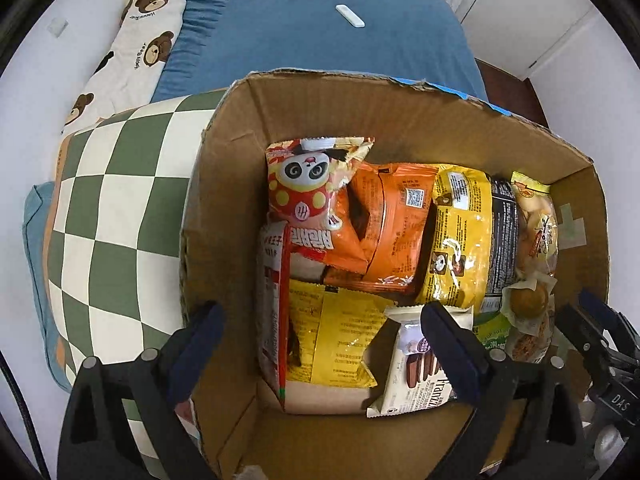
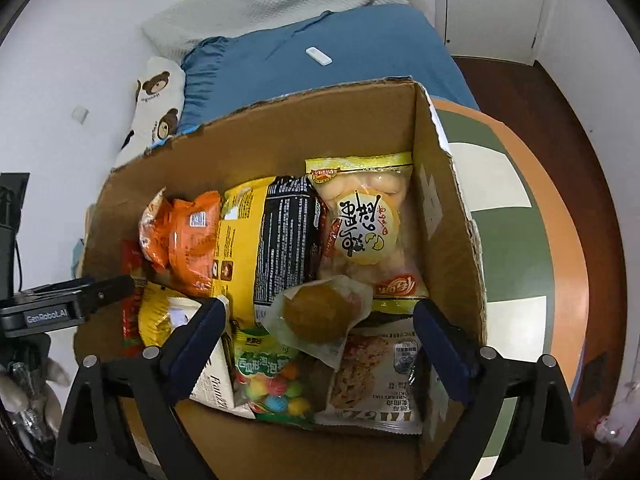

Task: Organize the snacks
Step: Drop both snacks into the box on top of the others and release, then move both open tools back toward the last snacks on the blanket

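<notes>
Blue bedding (image 1: 320, 40) backs my cardboard box (image 1: 400, 120); both hand-held grippers (image 1: 320, 356) (image 2: 320, 352) gape wide and empty, picking next, likely the bun (image 2: 314, 314) at twelve o'clock.

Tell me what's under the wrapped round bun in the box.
The bun lies on a candy bag and an oat-cookie pack; anything below those is covered.
</notes>
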The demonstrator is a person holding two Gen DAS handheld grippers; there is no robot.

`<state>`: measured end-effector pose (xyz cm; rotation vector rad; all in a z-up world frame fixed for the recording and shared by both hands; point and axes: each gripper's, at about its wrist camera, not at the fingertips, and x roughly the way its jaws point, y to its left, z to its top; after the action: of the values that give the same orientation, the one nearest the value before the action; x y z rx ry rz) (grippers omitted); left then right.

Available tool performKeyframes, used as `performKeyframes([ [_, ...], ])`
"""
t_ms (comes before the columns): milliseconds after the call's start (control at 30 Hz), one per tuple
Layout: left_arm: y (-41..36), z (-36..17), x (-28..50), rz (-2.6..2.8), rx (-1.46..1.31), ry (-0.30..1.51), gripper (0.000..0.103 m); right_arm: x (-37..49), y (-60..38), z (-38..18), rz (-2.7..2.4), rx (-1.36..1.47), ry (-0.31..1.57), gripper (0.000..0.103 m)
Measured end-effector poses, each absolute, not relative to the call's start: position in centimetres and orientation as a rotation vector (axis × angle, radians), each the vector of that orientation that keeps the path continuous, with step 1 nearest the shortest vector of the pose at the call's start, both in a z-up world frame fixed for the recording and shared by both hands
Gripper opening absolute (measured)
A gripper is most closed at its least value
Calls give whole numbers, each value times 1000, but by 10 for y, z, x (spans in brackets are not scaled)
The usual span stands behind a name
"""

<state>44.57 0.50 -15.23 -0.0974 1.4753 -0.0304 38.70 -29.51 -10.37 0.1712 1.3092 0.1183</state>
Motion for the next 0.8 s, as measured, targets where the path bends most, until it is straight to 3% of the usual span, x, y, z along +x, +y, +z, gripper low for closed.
performKeyframes([
  [300,-11,-147,417,-27,-27,1428,100,369,-283,-99,75,52,1307,98],
  [800,-20,-89,358,-29,-37,1219,100,316,-262,-61,73,-13,1184,98],
])
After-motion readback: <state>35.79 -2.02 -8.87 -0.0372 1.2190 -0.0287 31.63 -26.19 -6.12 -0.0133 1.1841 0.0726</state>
